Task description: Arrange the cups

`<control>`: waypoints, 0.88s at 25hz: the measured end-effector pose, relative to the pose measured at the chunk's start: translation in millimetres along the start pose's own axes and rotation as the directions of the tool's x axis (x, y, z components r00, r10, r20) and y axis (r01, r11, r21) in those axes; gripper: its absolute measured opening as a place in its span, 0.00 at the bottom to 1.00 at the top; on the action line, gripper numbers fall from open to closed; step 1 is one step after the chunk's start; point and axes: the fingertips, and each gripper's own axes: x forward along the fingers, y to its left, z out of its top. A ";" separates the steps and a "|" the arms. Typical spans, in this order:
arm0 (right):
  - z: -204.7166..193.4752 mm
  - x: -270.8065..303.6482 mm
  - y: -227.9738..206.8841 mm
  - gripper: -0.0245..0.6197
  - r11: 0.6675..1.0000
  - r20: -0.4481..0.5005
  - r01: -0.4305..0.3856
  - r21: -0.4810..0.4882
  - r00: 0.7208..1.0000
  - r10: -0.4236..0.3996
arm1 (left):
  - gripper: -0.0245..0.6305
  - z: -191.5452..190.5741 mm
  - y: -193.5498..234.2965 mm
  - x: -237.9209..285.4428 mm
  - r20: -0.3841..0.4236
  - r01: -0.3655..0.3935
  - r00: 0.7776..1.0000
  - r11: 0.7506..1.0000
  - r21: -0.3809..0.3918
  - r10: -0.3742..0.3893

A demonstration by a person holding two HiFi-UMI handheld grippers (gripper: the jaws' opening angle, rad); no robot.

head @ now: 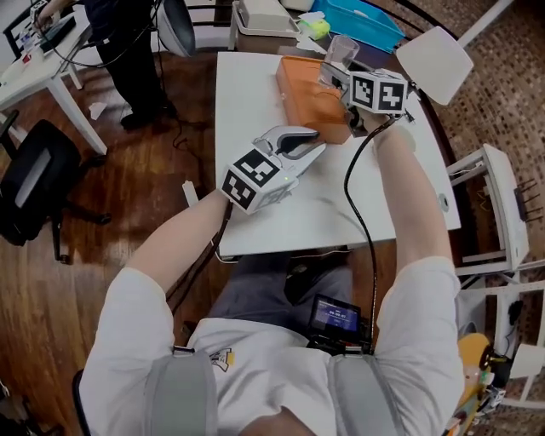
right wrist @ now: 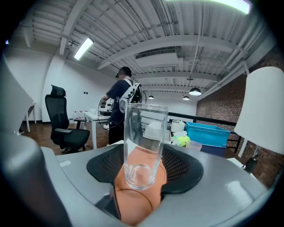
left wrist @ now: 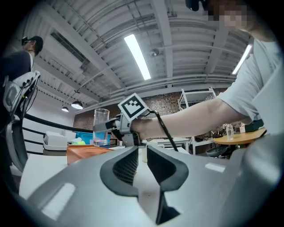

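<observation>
A tall clear glass (right wrist: 144, 142) stands upright between the pads of my right gripper (right wrist: 144, 172), which is shut on it. In the head view that glass (head: 342, 49) hangs over the far end of an orange holder (head: 308, 102) on the white table (head: 251, 94), with the right gripper (head: 337, 73) behind it. My left gripper (head: 313, 143) hovers over the table's middle, just short of the holder. Its jaws (left wrist: 142, 160) stand a narrow gap apart with nothing between them. The left gripper view shows the glass (left wrist: 101, 125) and the orange holder (left wrist: 86, 152) ahead.
A blue bin (head: 358, 21) and a white tray (head: 264, 15) lie beyond the table's far edge. A white lampshade (head: 434, 53) stands close to the right gripper. A person (head: 128, 43) stands at another desk far left, near a black chair (head: 30, 183). White shelving (head: 502, 204) stands right.
</observation>
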 end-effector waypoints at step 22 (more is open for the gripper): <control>-21.1 52.6 -20.7 0.45 0.997 -0.116 0.066 0.051 0.991 -0.060 | 0.11 2.1 5.9 -16.1 0.009 0.007 1.000 1.000 0.000 -0.007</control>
